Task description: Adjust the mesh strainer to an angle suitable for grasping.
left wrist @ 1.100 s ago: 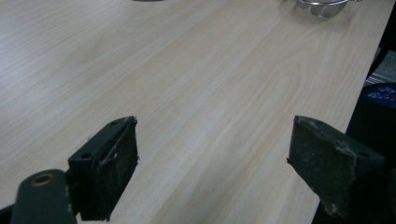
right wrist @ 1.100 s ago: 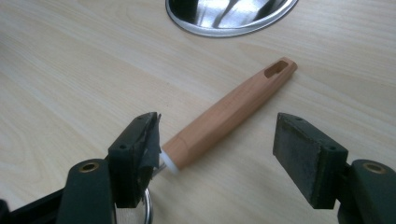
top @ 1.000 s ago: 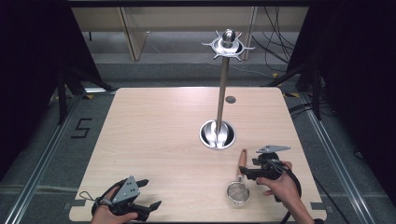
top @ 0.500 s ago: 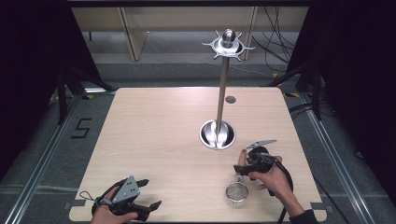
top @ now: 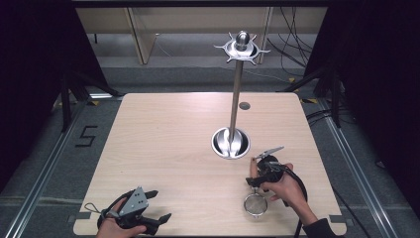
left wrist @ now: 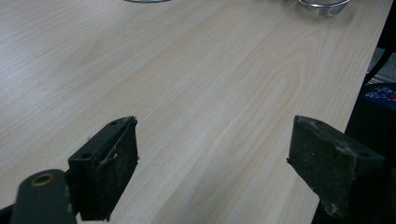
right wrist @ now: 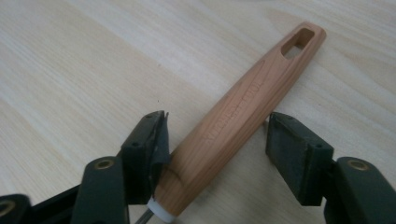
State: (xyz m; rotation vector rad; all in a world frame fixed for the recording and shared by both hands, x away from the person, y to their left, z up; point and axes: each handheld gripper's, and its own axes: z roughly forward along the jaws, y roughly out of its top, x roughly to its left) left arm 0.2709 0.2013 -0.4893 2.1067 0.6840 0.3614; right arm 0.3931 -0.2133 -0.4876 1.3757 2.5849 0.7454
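While my right hand settles over the strainer, this is how things stand.

Right gripper: my right gripper (right wrist: 215,140) straddles the wooden handle (right wrist: 247,116) of the strainer (top: 256,204); its jaws have just been closing, and the handle lies between them. The left pad seems to touch the wood near the white collar; the right pad stands a little apart from it, so I judge the grip not yet firm.

What changed: a second ago this hand (top: 285,186) sat farther right and nearer the table edge, with the jaws wider; it has since slid left and down onto the handle.

Strainer: it lies flat on the table (top: 168,148) at the near right, mesh bowl toward me, handle pointing away toward the stand (top: 236,84), whose base (top: 231,144) is just beyond.

Left gripper: my left gripper (top: 132,213) rests at the near left corner with jaws wide apart over bare wood, nothing between them; it has not moved.

Meaning: reaching is done and grasping is under way. I think the jaws must close further before any lift.

Risk: the handle sits slantwise between the pads, so it may twist as they squeeze.
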